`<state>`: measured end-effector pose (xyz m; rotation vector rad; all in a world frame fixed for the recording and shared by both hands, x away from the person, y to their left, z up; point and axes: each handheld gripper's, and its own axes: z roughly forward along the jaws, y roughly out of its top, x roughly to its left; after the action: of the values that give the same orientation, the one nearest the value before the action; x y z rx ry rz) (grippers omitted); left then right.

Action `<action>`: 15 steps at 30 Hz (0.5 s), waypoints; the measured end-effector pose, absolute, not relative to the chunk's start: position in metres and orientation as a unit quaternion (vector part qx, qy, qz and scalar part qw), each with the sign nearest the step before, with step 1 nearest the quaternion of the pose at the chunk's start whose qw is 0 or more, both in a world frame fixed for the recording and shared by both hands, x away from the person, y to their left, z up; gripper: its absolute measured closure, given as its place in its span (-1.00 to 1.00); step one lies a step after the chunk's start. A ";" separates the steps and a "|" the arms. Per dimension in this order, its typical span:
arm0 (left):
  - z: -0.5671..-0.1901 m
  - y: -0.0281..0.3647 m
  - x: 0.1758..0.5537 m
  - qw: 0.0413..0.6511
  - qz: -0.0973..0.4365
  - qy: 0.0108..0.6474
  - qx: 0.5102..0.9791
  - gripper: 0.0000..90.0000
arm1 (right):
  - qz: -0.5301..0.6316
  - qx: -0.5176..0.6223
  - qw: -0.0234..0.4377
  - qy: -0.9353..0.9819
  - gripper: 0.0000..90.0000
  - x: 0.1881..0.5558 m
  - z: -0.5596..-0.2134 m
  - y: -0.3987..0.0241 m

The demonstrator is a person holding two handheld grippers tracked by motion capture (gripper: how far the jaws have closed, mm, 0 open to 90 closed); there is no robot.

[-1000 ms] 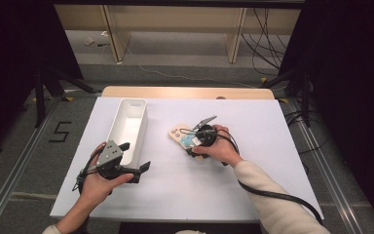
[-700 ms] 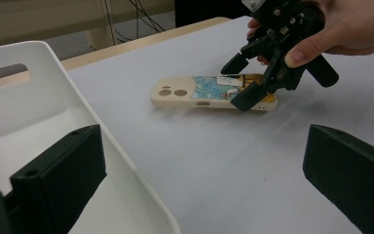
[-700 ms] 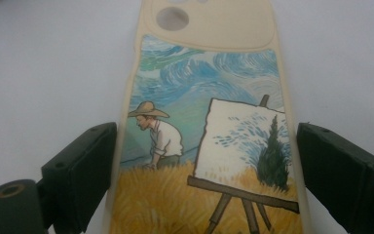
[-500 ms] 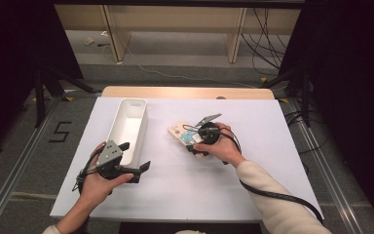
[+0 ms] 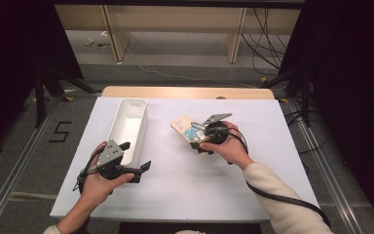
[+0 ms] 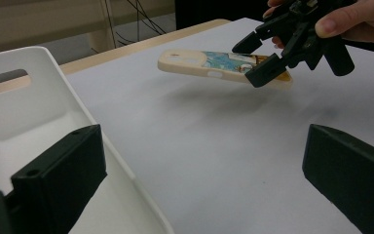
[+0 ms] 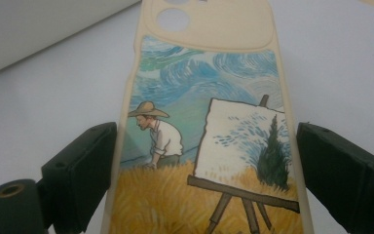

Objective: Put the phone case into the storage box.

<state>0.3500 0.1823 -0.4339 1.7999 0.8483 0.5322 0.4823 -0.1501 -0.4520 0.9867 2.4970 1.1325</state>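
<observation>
Your right gripper (image 5: 200,138) has lifted the phone case (image 5: 185,127) clear of the table (image 5: 272,146), drifting perhaps slightly toward 12 o'clock.

The white table (image 5: 195,195) lies bare between the left gripper (image 5: 135,170) and the right gripper (image 5: 200,144), so a hand could pass there freely. The 1 standing obstacle is the long white bin (image 5: 126,127), just beside the left gripper on its far side; its walls block a level sweep toward the table's left edge. The phone case (image 6: 214,66), clamped in the right gripper and lifted clear of the surface, leaves open room beneath it.
</observation>
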 end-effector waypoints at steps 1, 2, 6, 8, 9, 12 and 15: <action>-0.434 0.182 0.350 0.515 0.222 0.353 0.749 -0.96 | 0.388 0.336 0.115 0.850 -0.74 0.482 -0.451 -0.151; -0.434 0.182 0.350 0.516 0.223 0.353 0.748 -0.96 | 0.392 0.335 0.116 0.849 -0.74 0.481 -0.451 -0.152; -0.432 0.181 0.351 0.517 0.224 0.353 0.747 -0.95 | 0.400 0.334 0.121 0.845 -0.74 0.478 -0.448 -0.157; -0.431 0.180 0.351 0.517 0.225 0.352 0.747 -0.95 | 0.403 0.333 0.123 0.843 -0.74 0.476 -0.447 -0.159; -0.430 0.179 0.351 0.517 0.225 0.350 0.748 -0.95 | 0.406 0.332 0.123 0.843 -0.74 0.476 -0.446 -0.160; -0.428 0.177 0.353 0.519 0.228 0.348 0.747 -0.95 | 0.414 0.334 0.126 0.838 -0.74 0.474 -0.443 -0.164; -0.425 0.173 0.353 0.520 0.229 0.344 0.747 -0.94 | 0.420 0.334 0.129 0.834 -0.74 0.471 -0.441 -0.167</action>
<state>0.3535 0.1726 -0.4249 1.7915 0.8244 0.5487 0.4711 -0.1668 -0.4411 0.9713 2.4253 1.2203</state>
